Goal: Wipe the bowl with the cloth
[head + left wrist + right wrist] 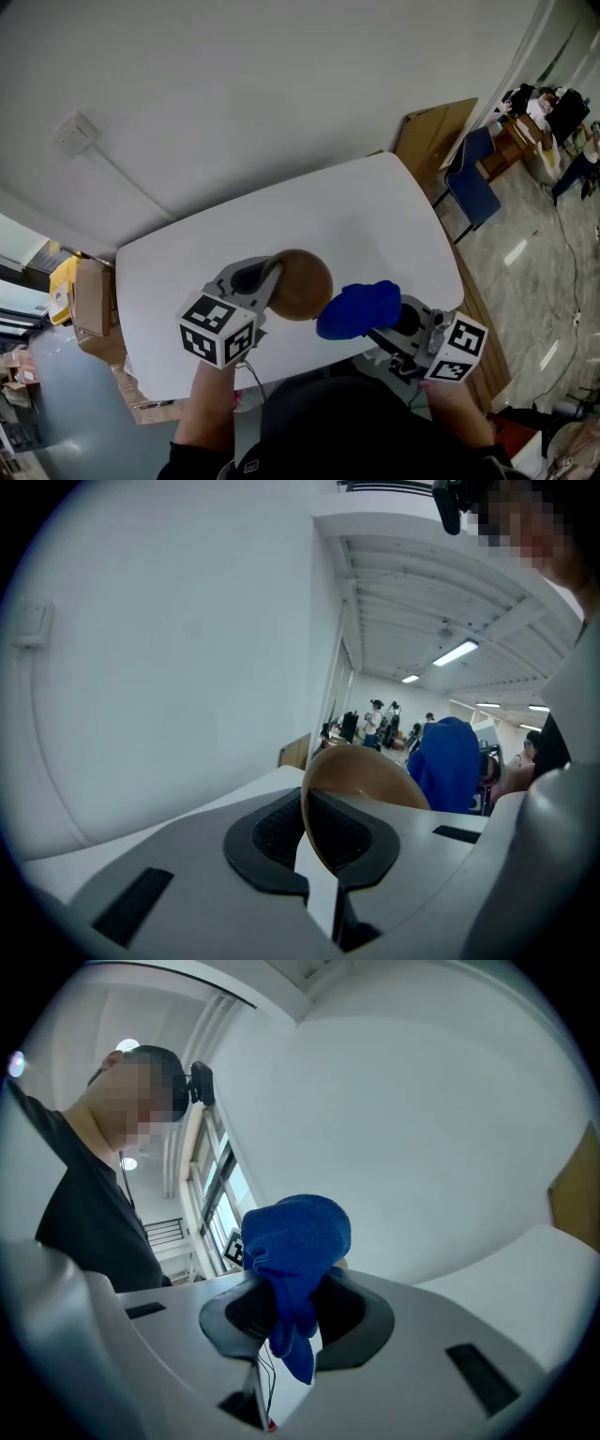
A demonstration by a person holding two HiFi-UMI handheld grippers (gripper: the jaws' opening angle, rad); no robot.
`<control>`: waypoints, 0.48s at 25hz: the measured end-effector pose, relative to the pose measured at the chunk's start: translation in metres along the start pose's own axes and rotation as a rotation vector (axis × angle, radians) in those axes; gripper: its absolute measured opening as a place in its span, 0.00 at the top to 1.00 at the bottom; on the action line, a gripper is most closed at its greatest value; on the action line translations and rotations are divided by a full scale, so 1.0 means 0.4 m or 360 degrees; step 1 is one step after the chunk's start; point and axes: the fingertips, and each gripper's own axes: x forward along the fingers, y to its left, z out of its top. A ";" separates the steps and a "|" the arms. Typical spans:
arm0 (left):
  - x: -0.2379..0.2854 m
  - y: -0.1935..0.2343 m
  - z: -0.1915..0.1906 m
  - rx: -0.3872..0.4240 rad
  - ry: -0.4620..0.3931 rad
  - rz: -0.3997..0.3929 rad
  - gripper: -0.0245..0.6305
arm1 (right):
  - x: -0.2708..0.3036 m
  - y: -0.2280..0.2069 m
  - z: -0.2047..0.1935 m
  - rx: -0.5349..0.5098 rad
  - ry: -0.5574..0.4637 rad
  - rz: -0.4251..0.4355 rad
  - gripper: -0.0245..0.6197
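A brown bowl (302, 282) hangs above the white table (375, 216), tipped on its side, with my left gripper (267, 281) shut on its rim. In the left gripper view the bowl's rim (323, 832) runs between the two black pads (272, 832). My right gripper (389, 323) is shut on a bunched blue cloth (359, 308), which is right beside the bowl's edge. In the right gripper view the cloth (295, 1241) bulges above the jaws and a tail hangs below them. The blue cloth (450, 766) also shows behind the bowl in the left gripper view.
A blue chair (472, 183) and a leaning cardboard sheet (433, 136) stand past the table's far right corner. Cardboard boxes (91, 300) sit on the floor at the left. People stand far off in the room (380, 724).
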 end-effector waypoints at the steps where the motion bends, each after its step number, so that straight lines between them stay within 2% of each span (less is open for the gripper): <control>1: 0.018 0.005 -0.020 -0.0018 0.0026 -0.0015 0.93 | -0.003 -0.016 -0.013 0.0033 -0.0002 -0.0033 0.84; 6: 0.109 0.035 -0.118 -0.0106 0.0156 -0.0061 0.93 | -0.020 -0.086 -0.074 0.0169 0.0005 -0.0179 0.84; 12: 0.220 0.120 -0.244 -0.0289 0.0261 -0.0021 0.93 | -0.008 -0.154 -0.145 0.0293 0.0024 -0.0278 0.84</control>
